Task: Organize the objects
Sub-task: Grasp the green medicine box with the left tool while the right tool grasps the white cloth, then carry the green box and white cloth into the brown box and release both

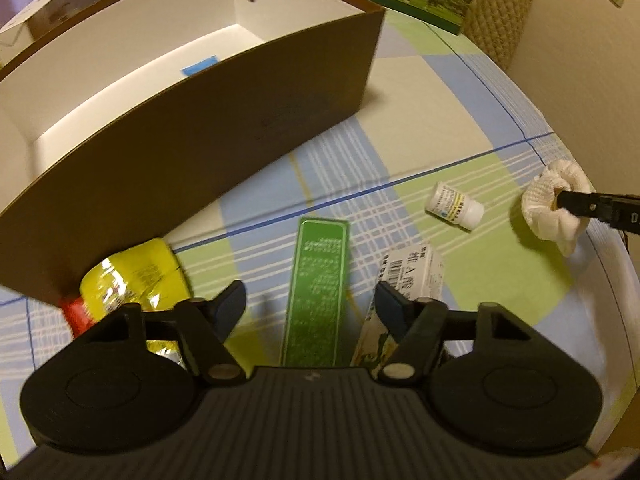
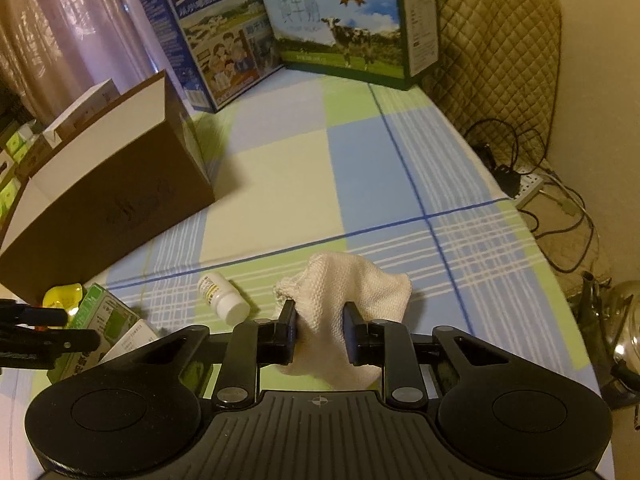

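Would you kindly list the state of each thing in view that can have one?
Brown box: open on top, upright, only a strip of blue tape seen inside.
Pill bottle: capped, lying on its side.
White cloth: bunched, pinched in the right gripper.
Green box: lying flat, between the left gripper's open jaws, not gripped.
Yellow packet: lying by the brown box.

The table has a checked cloth [image 2: 280, 168] in blue, green and cream. On it sit a big brown box [image 1: 224, 120], a small white bottle [image 1: 454, 206] lying on its side, a green box [image 1: 316, 292], a yellow packet [image 1: 132, 276] and two milk cartons [image 2: 340, 28] at the back.
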A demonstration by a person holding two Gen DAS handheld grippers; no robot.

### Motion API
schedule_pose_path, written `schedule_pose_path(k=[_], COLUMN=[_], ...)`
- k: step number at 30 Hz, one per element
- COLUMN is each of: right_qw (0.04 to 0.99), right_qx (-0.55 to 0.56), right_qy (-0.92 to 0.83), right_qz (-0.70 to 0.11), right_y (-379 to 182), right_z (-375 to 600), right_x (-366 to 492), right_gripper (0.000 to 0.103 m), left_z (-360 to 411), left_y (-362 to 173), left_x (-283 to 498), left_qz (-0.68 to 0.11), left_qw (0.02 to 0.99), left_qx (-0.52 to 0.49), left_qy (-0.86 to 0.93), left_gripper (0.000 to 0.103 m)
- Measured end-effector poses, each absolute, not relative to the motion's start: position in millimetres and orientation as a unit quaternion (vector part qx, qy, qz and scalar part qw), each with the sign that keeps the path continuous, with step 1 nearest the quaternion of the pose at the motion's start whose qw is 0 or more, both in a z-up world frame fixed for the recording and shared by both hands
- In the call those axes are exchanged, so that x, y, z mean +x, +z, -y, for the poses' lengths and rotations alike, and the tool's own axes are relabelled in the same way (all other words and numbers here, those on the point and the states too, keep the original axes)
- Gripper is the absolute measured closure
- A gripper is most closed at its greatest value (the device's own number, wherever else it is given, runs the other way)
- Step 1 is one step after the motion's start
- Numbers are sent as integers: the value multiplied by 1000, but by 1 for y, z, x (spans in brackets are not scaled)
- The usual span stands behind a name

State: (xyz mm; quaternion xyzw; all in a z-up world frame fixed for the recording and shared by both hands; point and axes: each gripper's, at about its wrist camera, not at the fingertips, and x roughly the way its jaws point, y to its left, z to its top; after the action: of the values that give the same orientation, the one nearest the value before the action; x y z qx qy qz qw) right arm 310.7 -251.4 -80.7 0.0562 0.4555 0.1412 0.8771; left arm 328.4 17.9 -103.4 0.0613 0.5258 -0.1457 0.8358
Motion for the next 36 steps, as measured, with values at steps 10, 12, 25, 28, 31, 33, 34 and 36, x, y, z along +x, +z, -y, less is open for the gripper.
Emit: schedule_pose_path(k=[10, 12, 25, 28, 31, 33, 34, 36], right_qw=[881, 881, 874, 868, 862, 857, 855, 850], right_qx=[66, 66, 43, 27, 13, 7, 5, -2], right_qy=[123, 125, 227, 265, 302, 325, 336, 358], right_qz=[-453, -451, -427, -418, -408, -400, -396, -386], right_y=[-73, -72, -42, -35, -26, -21, -18, -12], right_z=[271, 272, 223, 203, 181, 168, 161, 145], right_x=[303, 302, 295, 296, 299, 300, 302, 306], right_gripper=[82, 82, 82, 82, 82, 82, 82, 82], left_z=[-13, -17, -68, -81, -93, -98, -100, -105], left_y=[-109, -106, -53, -38, -26, -19, -16, -10], left_x=[330, 327, 312, 307, 303, 302, 302, 302], left_qz=[-515, -504, -459, -448, -438, -432, -428, -421], left_qw=[837, 845, 884, 891, 897, 901, 902, 906], left_qx=[77, 71, 3, -9, -18, -22, -23, -26], left_qy=[-168, -167, -86, -67, -53, -45, -42, -34], left_gripper=[78, 78, 78, 78, 78, 78, 78, 78])
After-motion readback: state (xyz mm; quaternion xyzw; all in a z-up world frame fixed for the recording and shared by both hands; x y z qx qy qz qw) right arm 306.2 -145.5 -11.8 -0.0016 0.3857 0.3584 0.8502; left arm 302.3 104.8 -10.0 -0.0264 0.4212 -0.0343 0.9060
